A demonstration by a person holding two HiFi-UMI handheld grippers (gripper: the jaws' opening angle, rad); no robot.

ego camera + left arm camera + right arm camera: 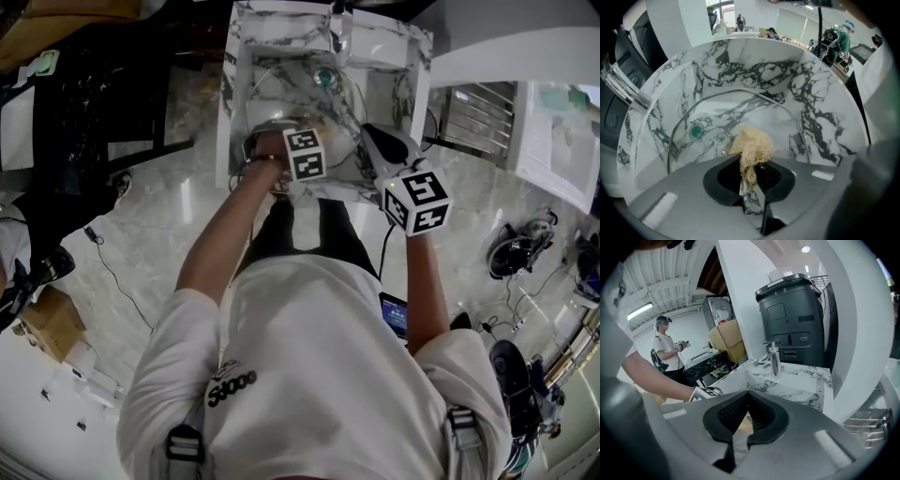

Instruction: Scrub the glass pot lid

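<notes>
- Sink, marble: in front of the person.
- Lid, glass, metal-rimmed: stands on edge inside the sink.
- Left arm: stretched straight into the sink. Left gripper has its fingers clamped on the scrubber, facing the lid.
- Right arm: bent, at the sink's near right corner. Right gripper has its fingers closed on the lid's edge.
- Scrubber, tan fibre tuft: juts past the fingers at the lid's face; whether it touches the glass is unclear.

I reached forward with both arms bare, my left forearm stretched out further than my right forearm. My left gripper was clamped tight on a tuft of fibrous scrubber. My right gripper had its jaws drawn almost together on the edge of the glass lid.
</notes>
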